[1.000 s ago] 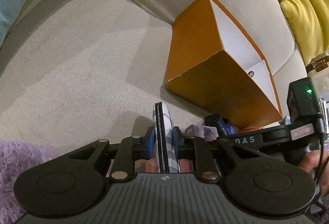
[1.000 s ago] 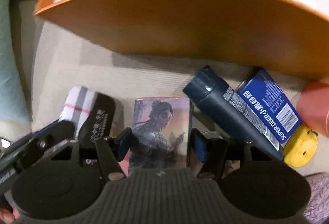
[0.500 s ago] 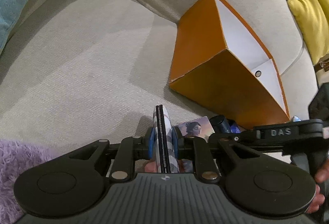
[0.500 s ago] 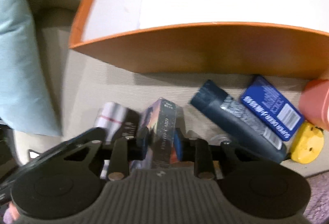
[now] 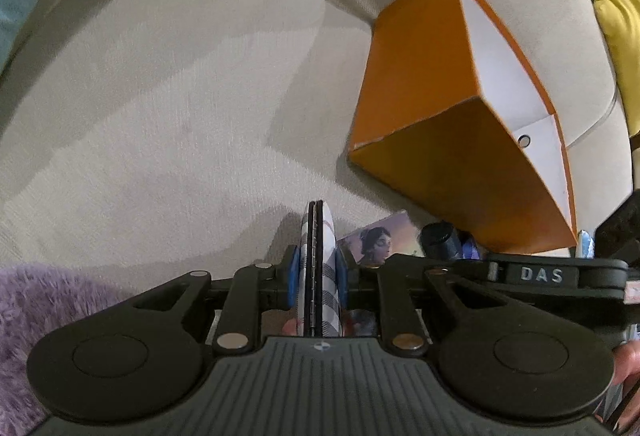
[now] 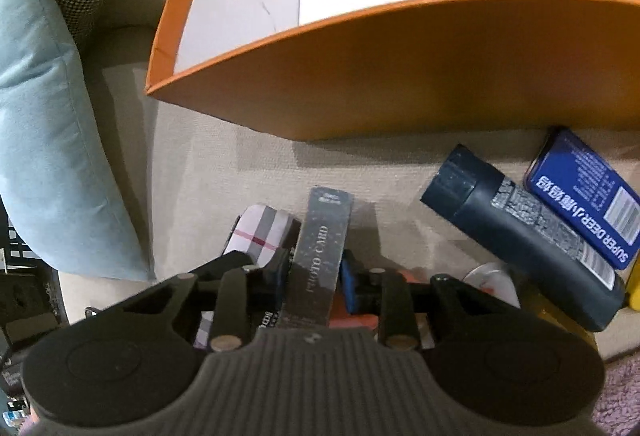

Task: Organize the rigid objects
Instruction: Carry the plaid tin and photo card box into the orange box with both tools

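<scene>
A plaid case (image 5: 320,260) was clamped edge-on in the left hand-held gripper (image 5: 318,272), its lower end hidden. The right hand-held gripper (image 6: 316,270) was closed on a card box (image 6: 318,256) above the sofa (image 6: 224,163), near the orange box (image 6: 400,75), whose far side was cut off.

left hand-held gripper (image 5: 318,272): clamped, level | right hand-held gripper (image 6: 316,272): clamped, just beside left

Plaid case (image 5: 319,256) and photo-card box (image 6: 318,256) held edge-up
</scene>
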Action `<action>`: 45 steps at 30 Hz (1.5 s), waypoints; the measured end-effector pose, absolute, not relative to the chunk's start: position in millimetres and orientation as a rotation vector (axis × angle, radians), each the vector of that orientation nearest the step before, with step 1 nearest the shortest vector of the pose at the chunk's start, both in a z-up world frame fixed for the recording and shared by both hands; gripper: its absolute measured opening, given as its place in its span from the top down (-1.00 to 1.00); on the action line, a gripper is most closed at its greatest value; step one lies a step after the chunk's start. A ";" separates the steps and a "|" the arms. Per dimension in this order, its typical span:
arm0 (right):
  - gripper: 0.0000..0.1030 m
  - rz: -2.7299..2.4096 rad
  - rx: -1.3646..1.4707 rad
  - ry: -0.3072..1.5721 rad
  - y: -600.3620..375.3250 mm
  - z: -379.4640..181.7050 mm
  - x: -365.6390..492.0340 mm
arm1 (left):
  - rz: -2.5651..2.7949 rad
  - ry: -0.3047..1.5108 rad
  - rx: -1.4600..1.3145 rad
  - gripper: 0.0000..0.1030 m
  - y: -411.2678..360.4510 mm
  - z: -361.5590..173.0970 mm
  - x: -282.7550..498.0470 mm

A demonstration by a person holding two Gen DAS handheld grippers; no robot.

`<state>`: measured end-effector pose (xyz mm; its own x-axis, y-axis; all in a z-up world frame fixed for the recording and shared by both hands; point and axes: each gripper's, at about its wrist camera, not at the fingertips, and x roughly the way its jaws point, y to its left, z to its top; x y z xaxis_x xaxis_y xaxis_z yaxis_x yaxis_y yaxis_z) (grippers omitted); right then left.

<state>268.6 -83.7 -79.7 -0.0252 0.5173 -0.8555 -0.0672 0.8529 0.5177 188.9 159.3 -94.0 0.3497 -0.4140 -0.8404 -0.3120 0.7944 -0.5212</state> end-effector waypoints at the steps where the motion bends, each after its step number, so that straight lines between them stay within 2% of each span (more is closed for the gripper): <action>1: 0.52 0.488 0.357 1.525 -83.0 -76.3 269.2 | -0.075 1.248 -0.708 0.57 159.3 -96.0 188.7; 7: 0.53 0.495 0.331 1.459 -90.1 -60.7 262.5 | -0.085 1.223 -0.675 0.60 149.3 -84.4 184.6; 16: 0.54 0.560 0.339 1.231 -128.3 20.9 246.5 | -0.137 0.992 -0.562 0.61 127.3 3.6 167.1; 20: 0.54 0.574 0.359 1.124 -152.2 59.6 252.4 | -0.191 0.925 -0.537 0.61 118.3 41.1 188.3; 24: 0.53 0.535 0.350 1.058 -166.9 73.7 275.9 | -0.221 0.911 -0.495 0.61 102.2 58.8 234.1; 29: 0.54 0.454 0.334 1.055 -183.3 60.1 320.7 | -0.218 0.973 -0.459 0.61 81.5 42.4 305.7; 36: 0.53 0.405 0.321 1.128 -186.4 7.6 381.6 | -0.141 1.102 -0.377 0.62 54.8 -16.2 383.6; 45: 0.54 0.386 0.341 1.196 -172.5 -39.8 426.6 | -0.109 1.169 -0.239 0.61 25.1 -63.4 420.5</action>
<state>426.6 -172.5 -39.8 0.3155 0.4624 -0.8287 -0.1094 0.8852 0.4522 420.5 25.1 -63.4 0.3897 -0.2082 -0.8971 -0.0388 0.9695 -0.2419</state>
